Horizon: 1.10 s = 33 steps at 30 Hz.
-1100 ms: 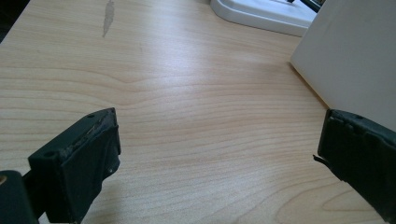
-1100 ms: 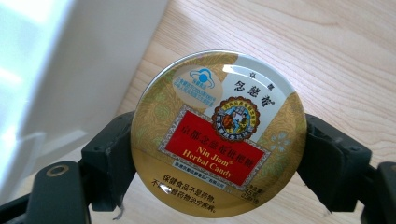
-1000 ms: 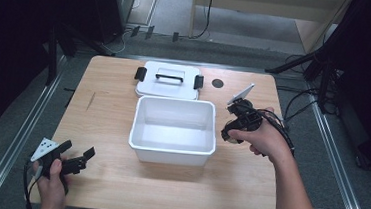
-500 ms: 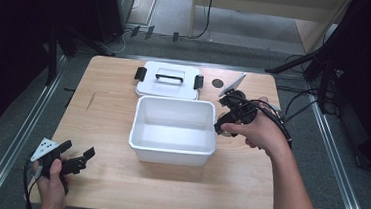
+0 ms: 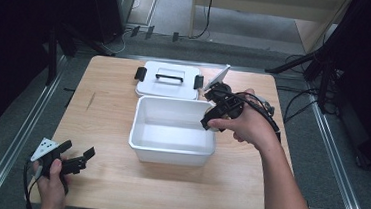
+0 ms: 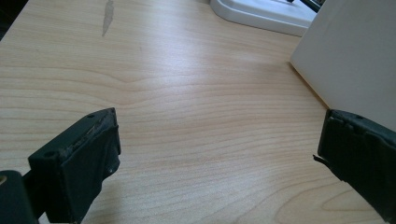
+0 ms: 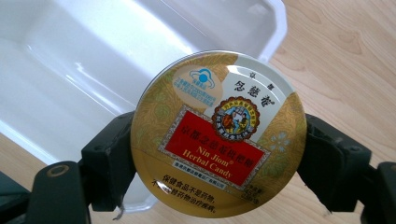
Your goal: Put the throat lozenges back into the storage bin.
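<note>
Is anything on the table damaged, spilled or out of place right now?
Nothing spilled. One oddity: a grey scuff mark mars the wooden table toward its far left. The white bin stands open and empty, its lid lying flat behind it. The right hand-held gripper holds the candy tin squarely by its rim.

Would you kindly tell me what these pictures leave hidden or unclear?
- Round gold candy tin: in the high view, the right hand and right gripper cover it.
- Small print on the tin's lower rim: too small, right gripper view.
- White plastic box: cut off by the right edge, left gripper view.
- White lid: its near edge hides behind the box wall, high view.
</note>
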Each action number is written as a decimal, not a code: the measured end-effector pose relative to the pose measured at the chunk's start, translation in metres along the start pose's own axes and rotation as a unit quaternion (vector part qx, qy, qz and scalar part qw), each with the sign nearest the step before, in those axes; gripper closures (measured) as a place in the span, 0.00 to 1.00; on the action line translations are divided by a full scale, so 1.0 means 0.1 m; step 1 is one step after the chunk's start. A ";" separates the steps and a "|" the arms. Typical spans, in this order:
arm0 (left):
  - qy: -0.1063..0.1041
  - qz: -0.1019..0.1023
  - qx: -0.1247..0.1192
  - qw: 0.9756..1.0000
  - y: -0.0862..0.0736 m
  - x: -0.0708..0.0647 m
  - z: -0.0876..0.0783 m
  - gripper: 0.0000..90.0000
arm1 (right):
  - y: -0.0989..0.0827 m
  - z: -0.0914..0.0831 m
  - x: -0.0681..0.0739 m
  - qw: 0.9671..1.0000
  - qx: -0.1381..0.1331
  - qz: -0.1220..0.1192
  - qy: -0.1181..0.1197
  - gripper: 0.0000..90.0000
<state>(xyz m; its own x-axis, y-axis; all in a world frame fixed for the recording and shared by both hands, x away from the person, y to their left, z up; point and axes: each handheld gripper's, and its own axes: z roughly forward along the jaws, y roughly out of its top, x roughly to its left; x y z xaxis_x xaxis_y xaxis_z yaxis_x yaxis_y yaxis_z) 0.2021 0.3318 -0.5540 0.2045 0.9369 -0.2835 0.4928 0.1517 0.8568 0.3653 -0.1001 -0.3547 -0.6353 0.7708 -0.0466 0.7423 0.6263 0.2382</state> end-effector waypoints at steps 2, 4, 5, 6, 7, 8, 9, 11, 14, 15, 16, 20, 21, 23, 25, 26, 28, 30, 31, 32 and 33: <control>0.000 0.000 0.000 1.000 0.00 0.00 0.00 0.00 | 0.03 0.01 0.03 1.000 -0.003 -0.006 0.002 0.23; -0.001 -0.001 0.000 1.000 0.00 0.00 0.00 0.00 | 0.05 0.02 0.08 1.000 -0.001 -0.011 0.004 0.23; -0.001 -0.001 0.000 1.000 0.00 0.00 0.00 0.00 | 0.05 0.02 0.08 1.000 -0.001 -0.011 0.004 0.23; -0.001 -0.001 0.000 1.000 0.00 0.00 0.00 0.00 | 0.07 0.05 0.12 1.000 -0.002 -0.020 0.005 0.23; -0.001 -0.001 0.000 1.000 0.00 0.00 0.00 0.00 | 0.08 0.06 0.14 1.000 -0.003 -0.023 0.005 0.23; -0.001 -0.001 0.000 1.000 0.00 0.00 0.00 0.00 | 0.09 0.08 0.15 1.000 -0.003 -0.030 0.005 0.23; -0.001 -0.001 0.000 1.000 0.00 0.00 0.00 0.00 | 0.09 0.08 0.15 1.000 -0.003 -0.030 0.005 0.23; 0.000 0.000 0.000 1.000 0.00 0.00 0.00 0.00 | 0.11 0.10 0.20 0.999 -0.006 -0.038 0.006 0.23; 0.000 -0.001 0.000 1.000 0.00 0.00 0.00 0.00 | 0.12 0.18 0.31 0.995 -0.022 -0.097 0.013 0.23; 0.000 -0.001 0.000 1.000 0.00 0.00 0.00 0.00 | 0.11 0.21 0.33 0.993 -0.023 -0.117 0.014 0.23; 0.000 -0.001 0.000 1.000 0.00 0.00 0.00 0.00 | 0.10 0.25 0.35 0.990 -0.025 -0.136 0.013 0.23; -0.001 -0.001 0.000 1.000 0.00 0.00 0.00 0.00 | 0.08 0.37 0.38 0.977 -0.031 -0.211 -0.001 0.23; -0.001 -0.001 0.000 1.000 0.00 0.00 0.00 0.00 | 0.08 0.40 0.38 0.974 -0.032 -0.223 -0.006 0.23; -0.001 -0.002 0.000 1.000 0.00 0.00 0.00 0.00 | 0.07 0.45 0.38 0.971 -0.031 -0.238 -0.006 0.23; -0.001 -0.001 0.001 1.000 0.00 0.01 0.00 0.00 | 0.07 0.50 0.37 0.970 -0.025 -0.243 -0.006 0.23; -0.001 -0.001 0.001 1.000 0.00 0.00 0.00 0.00 | 0.06 0.53 0.36 0.970 -0.024 -0.244 -0.010 0.23; -0.002 -0.001 0.002 1.000 0.00 0.01 0.00 0.00 | 0.06 0.57 0.35 0.969 -0.021 -0.246 -0.013 0.23; -0.001 -0.001 0.002 1.000 0.00 0.01 0.00 0.00 | 0.05 0.62 0.34 0.969 -0.018 -0.246 -0.012 0.23; -0.001 -0.001 0.002 1.000 0.00 0.01 0.00 0.00 | 0.05 0.62 0.34 0.969 -0.018 -0.246 -0.012 0.23; -0.002 -0.001 0.001 1.000 0.00 0.00 0.00 0.00 | 0.04 0.64 0.34 0.969 -0.016 -0.247 -0.012 0.23; -0.002 -0.001 0.002 1.000 0.00 0.01 0.00 0.00 | 0.03 0.68 0.33 0.968 -0.010 -0.250 -0.015 0.23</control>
<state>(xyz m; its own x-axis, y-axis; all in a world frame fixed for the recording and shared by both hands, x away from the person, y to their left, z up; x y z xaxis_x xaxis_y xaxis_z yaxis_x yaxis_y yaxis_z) 0.2022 0.3323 -0.5541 0.2059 0.9356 -0.2869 0.4960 0.1529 0.8548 0.3610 -0.0648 -0.4218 -0.9074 0.3751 -0.1893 0.3389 0.9197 0.1982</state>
